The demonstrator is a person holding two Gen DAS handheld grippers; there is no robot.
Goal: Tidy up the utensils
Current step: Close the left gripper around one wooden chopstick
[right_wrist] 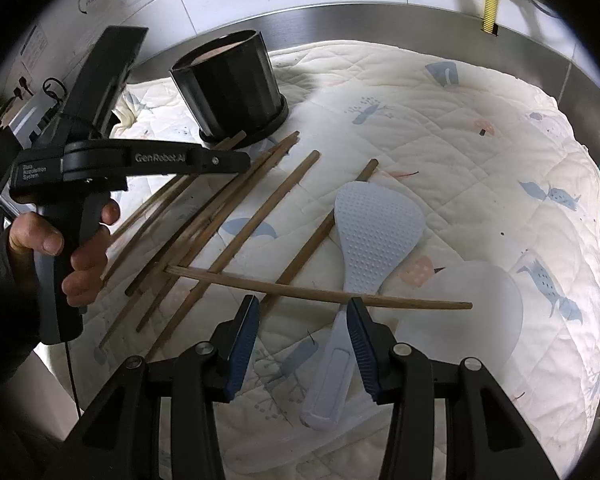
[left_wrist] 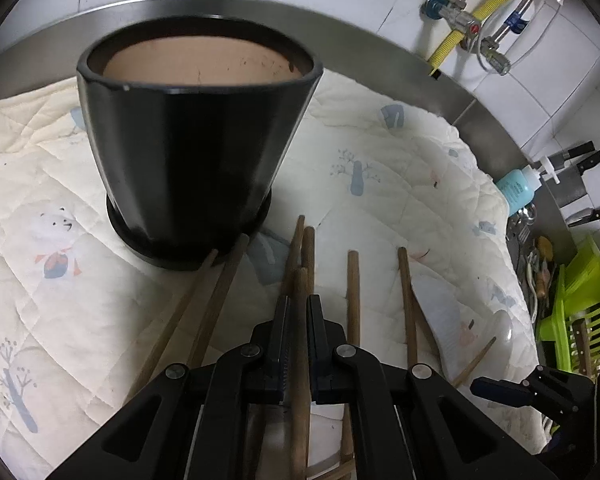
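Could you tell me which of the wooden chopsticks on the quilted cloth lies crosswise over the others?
The chopstick nearest the right gripper: it runs almost sideways, crossing several others and the grey rice paddle, while the rest fan toward the black pot.

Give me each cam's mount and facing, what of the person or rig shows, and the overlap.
Left wrist: on the left hand-held gripper, angled down at the black pot; its own fingers show, shut on a chopstick.
Right wrist: on the right hand-held gripper, angled down at the rice paddle and a crosswise chopstick; its open fingers, plus the person's hand holding the left tool.
Shared: pot, loose chopsticks, quilted cloth.
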